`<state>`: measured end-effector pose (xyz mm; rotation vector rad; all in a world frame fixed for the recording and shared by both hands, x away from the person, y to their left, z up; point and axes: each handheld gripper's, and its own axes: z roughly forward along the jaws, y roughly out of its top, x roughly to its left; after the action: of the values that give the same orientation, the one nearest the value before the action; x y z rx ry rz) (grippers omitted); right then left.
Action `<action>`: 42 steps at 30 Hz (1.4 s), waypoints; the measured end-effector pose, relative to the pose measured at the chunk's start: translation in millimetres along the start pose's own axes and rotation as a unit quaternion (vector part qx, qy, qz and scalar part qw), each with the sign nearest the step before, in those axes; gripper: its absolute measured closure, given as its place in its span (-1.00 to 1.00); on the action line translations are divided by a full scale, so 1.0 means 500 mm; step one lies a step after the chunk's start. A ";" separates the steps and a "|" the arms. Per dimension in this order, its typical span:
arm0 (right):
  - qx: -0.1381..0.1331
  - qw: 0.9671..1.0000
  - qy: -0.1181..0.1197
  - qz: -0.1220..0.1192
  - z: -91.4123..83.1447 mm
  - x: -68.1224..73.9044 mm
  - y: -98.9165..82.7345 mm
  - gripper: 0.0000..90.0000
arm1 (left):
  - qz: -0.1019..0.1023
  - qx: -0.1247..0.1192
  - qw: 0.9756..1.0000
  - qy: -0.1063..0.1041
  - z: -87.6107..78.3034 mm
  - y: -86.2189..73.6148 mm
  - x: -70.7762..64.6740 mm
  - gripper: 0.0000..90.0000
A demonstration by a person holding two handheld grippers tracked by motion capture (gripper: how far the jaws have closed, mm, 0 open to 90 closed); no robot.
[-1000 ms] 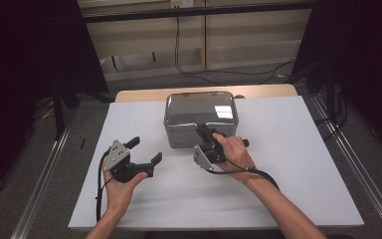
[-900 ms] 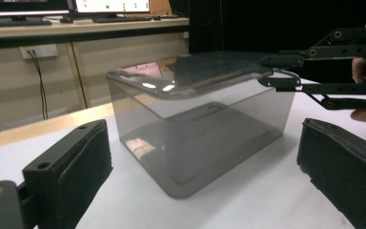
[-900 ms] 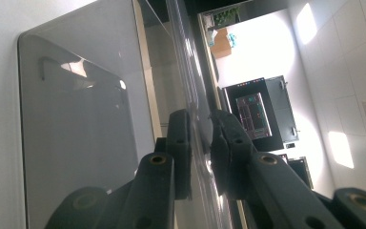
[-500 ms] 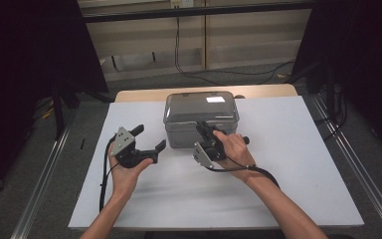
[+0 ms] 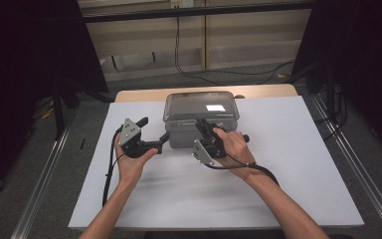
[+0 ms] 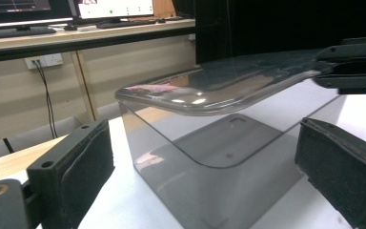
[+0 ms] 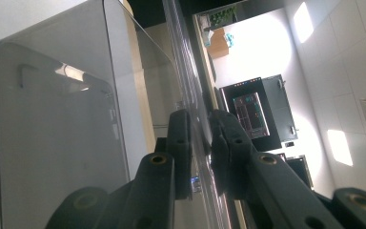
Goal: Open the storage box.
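White bench [image 5: 288, 189] under a dark room: we have one clear lidded box [image 5: 201, 117] at the middle of the bench's far edge, and two grippers on it.

Since a second ago our left gripper [image 5: 161, 142] has slid across the bench from the open white area toward the box's left wall; its fingers [image 6: 83, 162] stand released, with the box's near left corner between them and not yet pressed. Our right gripper [image 5: 205, 130] has kept its place at the front rim, fingers [image 7: 181, 143] clenched on the thin edge of the lid [image 6: 219, 88]. We judge the lid is being pinned or readied for lifting while the left comes to steady the body. Count: one box, one lid, two grippers, two hands.
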<state>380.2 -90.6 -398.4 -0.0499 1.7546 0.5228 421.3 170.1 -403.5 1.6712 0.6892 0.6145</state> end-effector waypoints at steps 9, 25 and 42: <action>0.002 1.000 0.001 -0.003 0.002 -0.001 0.001 0.75 | 0.017 0.024 1.000 0.007 0.028 -0.015 0.017 -0.87; 0.003 1.000 -0.002 0.003 0.002 -0.006 0.003 0.75 | 0.014 0.015 0.999 0.030 0.057 -0.010 0.029 -0.74; 0.002 1.000 0.000 0.013 0.002 -0.009 0.001 0.63 | 0.035 0.000 0.999 0.019 0.081 0.004 0.023 -0.46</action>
<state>382.3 -90.9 -394.3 -0.0237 1.7593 0.5387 458.6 150.8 -409.0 1.6937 0.6602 0.6970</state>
